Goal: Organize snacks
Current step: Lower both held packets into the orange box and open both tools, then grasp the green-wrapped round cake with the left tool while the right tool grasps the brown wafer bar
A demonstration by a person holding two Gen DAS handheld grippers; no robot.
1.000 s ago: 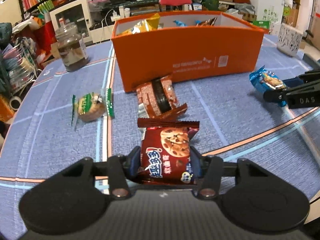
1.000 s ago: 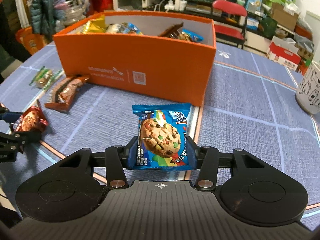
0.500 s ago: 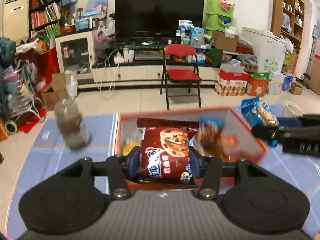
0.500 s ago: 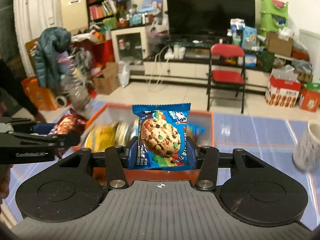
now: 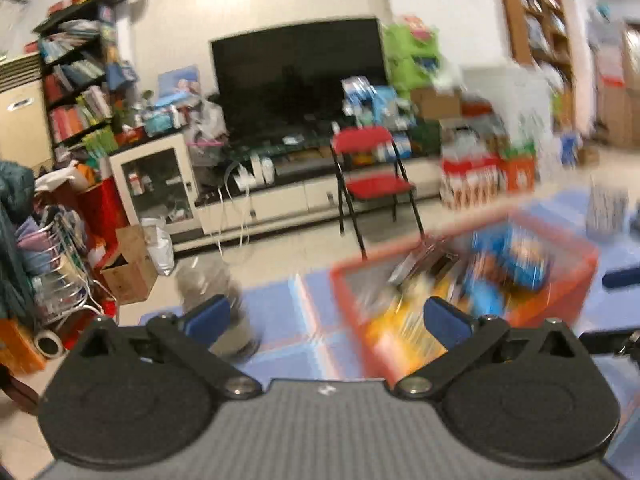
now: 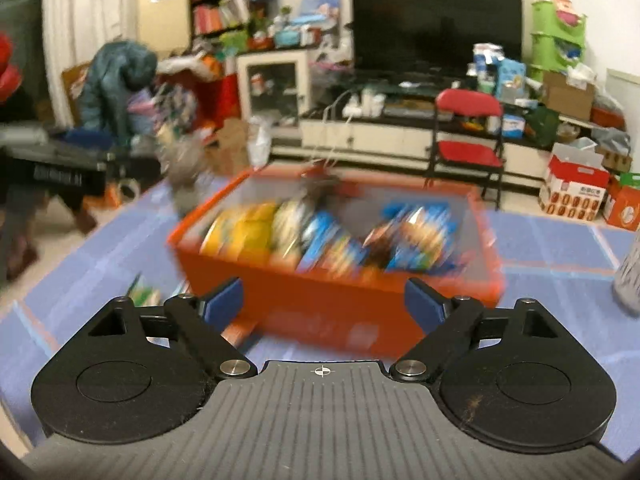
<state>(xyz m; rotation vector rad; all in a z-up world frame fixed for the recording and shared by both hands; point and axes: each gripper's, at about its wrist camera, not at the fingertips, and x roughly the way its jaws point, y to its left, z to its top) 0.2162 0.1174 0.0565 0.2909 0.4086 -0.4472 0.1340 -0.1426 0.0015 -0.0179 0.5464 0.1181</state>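
Here both grippers' jaws are opening, nothing between; orange box [image 6: 328, 304] contents blur, perhaps snack packets.

The orange box [image 6: 340, 304] and the snack packets [image 6: 320, 236] heaped inside it are smeared by motion in both views; their colours show, yellow, blue, brown, but no print or picture on any wrapper can be read. The glass jar [image 5: 218, 280] left of the box is a grey-brown smear, partly hidden behind a finger of the left gripper [image 5: 326, 318]. A green-edged packet [image 6: 142, 292] on the blue tablecloth [image 6: 100, 248] peeks out behind the right gripper [image 6: 324, 300], mostly covered. The patterned cup [image 6: 628, 280] is cut off by the right edge. At the far left, a person's dark sleeve [image 6: 16, 112] is blurred and cropped.
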